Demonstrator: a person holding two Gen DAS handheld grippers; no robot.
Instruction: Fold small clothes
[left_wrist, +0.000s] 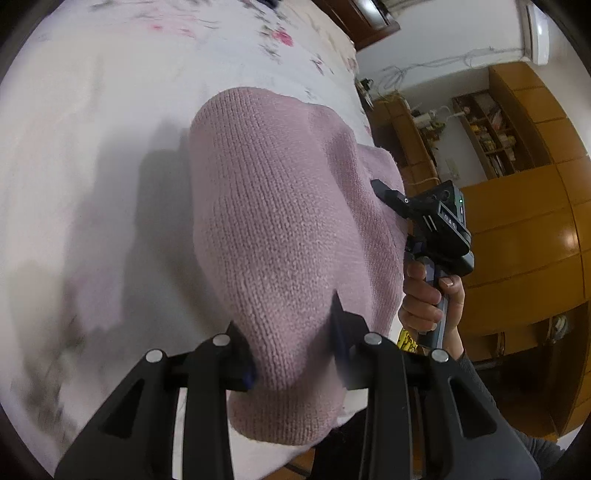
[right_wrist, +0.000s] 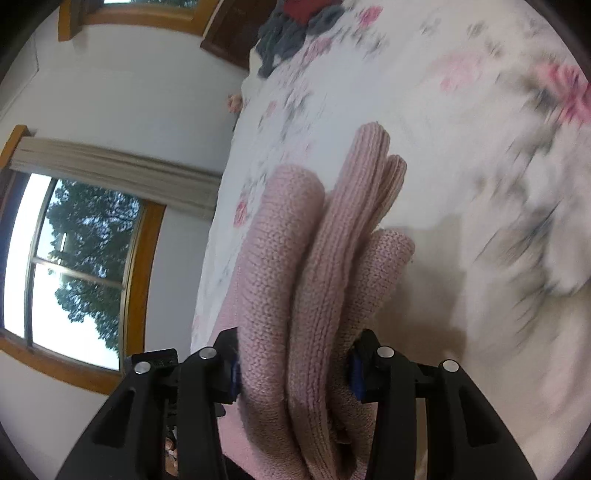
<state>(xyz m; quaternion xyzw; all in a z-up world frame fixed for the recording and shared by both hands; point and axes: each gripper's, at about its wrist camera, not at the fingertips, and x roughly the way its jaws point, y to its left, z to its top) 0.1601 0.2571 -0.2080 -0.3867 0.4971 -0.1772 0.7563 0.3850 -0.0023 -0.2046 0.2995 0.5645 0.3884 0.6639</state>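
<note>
Grippers, left (left_wrist: 291, 347) and right (right_wrist: 293, 369), each clamp bunched layers of the pink knit sweater (left_wrist: 280, 229) lifted just above the floral bedsheet (left_wrist: 110, 110); uneven pulling could likely slide layers, spoiling the fold.

There is one pink knitted garment (left_wrist: 280, 229), and in the right wrist view it shows three thick folds side by side between the fingers. There are two grippers: the left gripper (left_wrist: 291, 343) and the right gripper (right_wrist: 293, 365), each with two fingers. One hand (left_wrist: 430, 295) of the person is visible, on the handle of the right gripper. There is one bed with a flowered sheet (right_wrist: 424, 122), one pile of dark clothes (right_wrist: 295, 26) at its far end, and one window (right_wrist: 70, 273).
</note>
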